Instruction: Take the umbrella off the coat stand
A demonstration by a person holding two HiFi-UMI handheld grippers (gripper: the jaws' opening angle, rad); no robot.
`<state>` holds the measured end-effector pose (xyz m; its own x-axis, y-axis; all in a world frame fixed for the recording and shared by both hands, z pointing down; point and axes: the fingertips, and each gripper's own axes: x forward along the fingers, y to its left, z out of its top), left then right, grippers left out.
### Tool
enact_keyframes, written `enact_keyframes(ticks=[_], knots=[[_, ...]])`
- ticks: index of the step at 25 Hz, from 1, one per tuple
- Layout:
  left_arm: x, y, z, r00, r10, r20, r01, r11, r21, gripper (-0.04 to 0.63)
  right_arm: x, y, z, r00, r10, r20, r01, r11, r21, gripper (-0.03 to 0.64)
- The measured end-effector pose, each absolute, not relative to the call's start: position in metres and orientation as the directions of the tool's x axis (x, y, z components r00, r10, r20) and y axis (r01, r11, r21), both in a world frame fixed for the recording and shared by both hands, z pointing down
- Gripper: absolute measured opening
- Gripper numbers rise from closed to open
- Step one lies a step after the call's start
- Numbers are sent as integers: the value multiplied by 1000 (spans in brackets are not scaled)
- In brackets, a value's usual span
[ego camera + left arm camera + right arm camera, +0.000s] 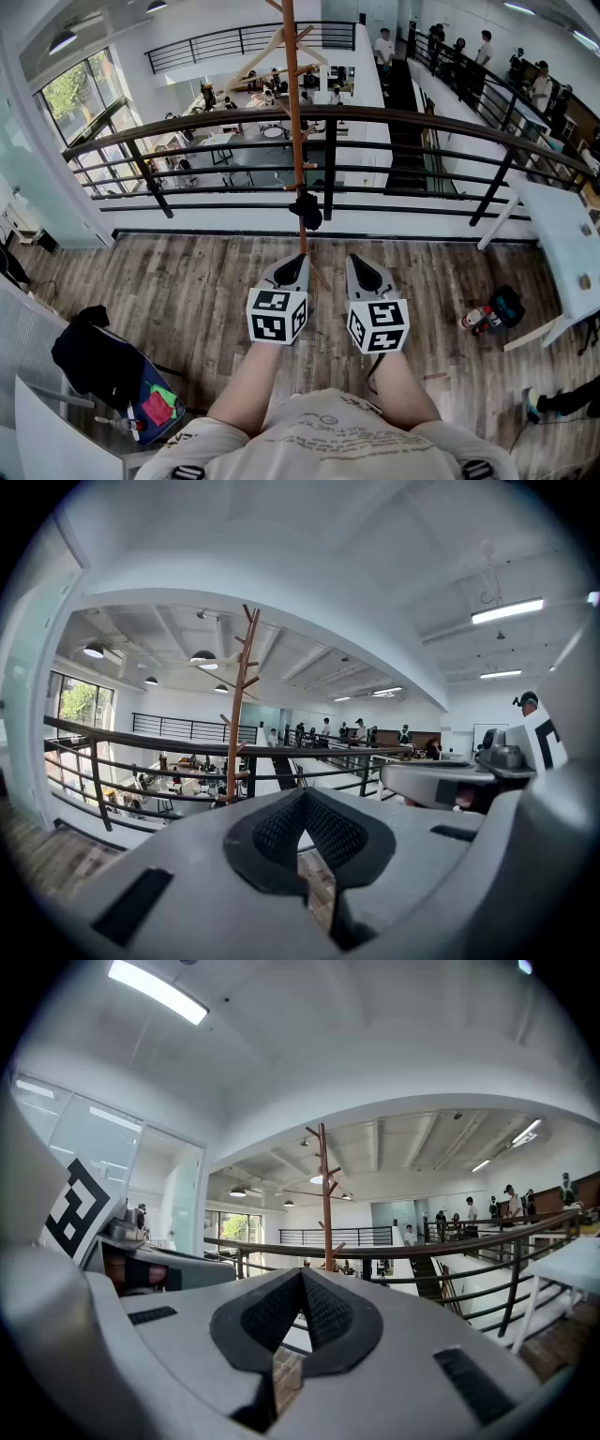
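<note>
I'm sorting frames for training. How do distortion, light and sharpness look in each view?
Head view: fisheye bends the railing into an arc; even daylight, coat stand sharp. Left gripper view: round black border, ceiling lamp glares bright. Right gripper view: same border, railing curved too.

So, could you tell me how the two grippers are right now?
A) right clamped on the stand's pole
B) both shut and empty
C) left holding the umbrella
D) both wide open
B: the left gripper and right gripper each show jaws together with nothing between, short of the umbrella hanging on the coat stand.
</note>
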<state>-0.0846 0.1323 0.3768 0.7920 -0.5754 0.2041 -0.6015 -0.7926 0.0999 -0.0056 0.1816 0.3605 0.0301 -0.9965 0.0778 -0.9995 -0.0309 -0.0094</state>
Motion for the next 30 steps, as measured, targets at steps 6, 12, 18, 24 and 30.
enact_keyframes(ticks=[6, 12, 18, 24, 30], knots=[[-92, 125, 380, 789, -579, 206, -605, -790, 99, 4, -16, 174, 367, 13, -997, 80, -1000, -15, -25, 2], [-105, 109, 380, 795, -573, 197, -598, -795, 101, 5, -29, 158, 367, 17, -997, 73, -998, -22, -59, 3], [-124, 92, 388, 810, -555, 192, -580, -808, 109, 5, -50, 145, 371, 35, -997, 63, -996, -40, -79, 3], [-145, 75, 399, 814, -548, 190, -573, -811, 117, 5, -58, 130, 373, 69, -996, 56, -994, -74, -78, 3], [-144, 57, 400, 816, -545, 192, -571, -813, 116, 5, -63, 108, 378, 53, -996, 71, -996, -58, -72, 3]])
